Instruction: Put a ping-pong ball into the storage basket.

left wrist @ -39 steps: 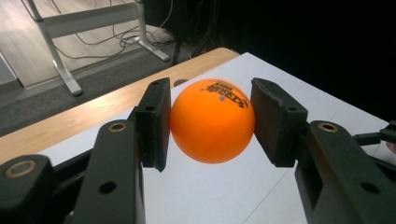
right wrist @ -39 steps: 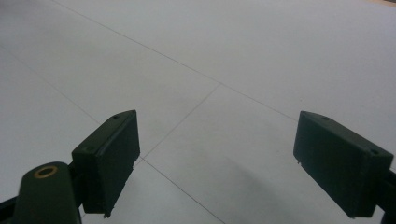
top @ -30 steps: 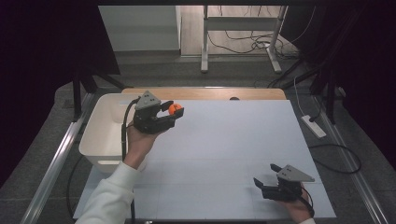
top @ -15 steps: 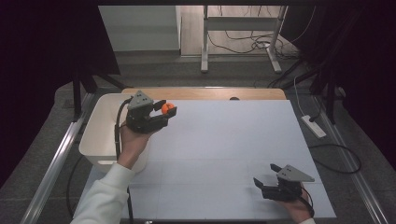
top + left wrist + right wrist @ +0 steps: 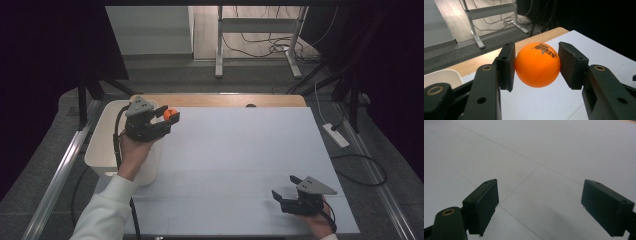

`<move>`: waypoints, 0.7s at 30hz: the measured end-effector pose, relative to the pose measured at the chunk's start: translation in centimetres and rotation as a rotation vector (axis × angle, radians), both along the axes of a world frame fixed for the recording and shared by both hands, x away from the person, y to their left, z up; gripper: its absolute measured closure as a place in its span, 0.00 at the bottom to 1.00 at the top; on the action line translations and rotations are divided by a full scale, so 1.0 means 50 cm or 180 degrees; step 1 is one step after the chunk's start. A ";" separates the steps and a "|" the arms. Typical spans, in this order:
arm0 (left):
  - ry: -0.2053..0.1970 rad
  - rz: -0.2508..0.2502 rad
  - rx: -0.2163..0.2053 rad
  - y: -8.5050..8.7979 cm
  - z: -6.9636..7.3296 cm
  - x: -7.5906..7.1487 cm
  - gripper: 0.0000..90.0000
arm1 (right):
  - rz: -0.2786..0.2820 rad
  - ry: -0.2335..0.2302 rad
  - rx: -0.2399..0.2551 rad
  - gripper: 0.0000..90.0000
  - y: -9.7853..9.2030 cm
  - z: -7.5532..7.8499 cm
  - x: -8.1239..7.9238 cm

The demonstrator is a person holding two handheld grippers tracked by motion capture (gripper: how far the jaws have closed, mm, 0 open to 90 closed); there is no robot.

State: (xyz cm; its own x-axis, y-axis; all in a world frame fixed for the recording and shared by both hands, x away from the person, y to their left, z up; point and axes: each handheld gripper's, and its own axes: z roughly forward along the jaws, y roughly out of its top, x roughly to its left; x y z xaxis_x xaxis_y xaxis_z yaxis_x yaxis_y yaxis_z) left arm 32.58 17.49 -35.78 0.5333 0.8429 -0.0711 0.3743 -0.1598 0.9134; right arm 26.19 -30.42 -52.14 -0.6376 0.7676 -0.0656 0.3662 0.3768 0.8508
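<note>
An orange ball with dark print on top sits pinched between the two black jaws of my left gripper. From above, that left gripper is held above the table's far left, beside the white bin, with the orange ball at its tip. My right gripper rests low near the table's front right corner. Its jaws stand wide apart over bare white tabletop, and the right gripper has nothing between its pads.
A white bin stands off the table's left edge, under the left hand. A wooden strip runs along the far edge of the white table. A power strip and cables lie on the floor to the right; a metal frame stands beyond.
The left hand has carried the gripper and orange ball leftward, toward the white bin. The right gripper has stayed where it was.
</note>
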 end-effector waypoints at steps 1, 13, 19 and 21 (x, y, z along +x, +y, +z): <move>0.0005 0.0005 -0.0003 0.002 0.000 0.000 0.56 | -0.0001 -0.0001 -0.0001 0.16 0.000 0.000 0.000; -0.0007 0.0147 -0.0044 0.037 0.003 -0.001 0.56 | -0.0021 0.0006 0.0000 0.16 -0.002 -0.001 0.001; -0.0010 0.0219 -0.0070 0.055 0.003 -0.003 0.56 | -0.0022 0.0000 -0.0008 0.16 -0.002 -0.001 0.000; -0.0009 0.0245 -0.0075 0.062 0.002 -0.003 0.56 | -0.0023 0.0001 -0.0009 0.16 -0.002 -0.001 0.001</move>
State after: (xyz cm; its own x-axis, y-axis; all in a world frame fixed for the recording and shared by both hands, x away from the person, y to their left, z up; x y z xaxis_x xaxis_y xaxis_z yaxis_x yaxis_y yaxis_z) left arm 32.43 20.60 -35.66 0.4673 0.8795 -0.0899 0.3822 -0.1093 0.9176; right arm 26.22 -30.53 -52.18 -0.6321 0.7719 -0.0676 0.3690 0.3766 0.8497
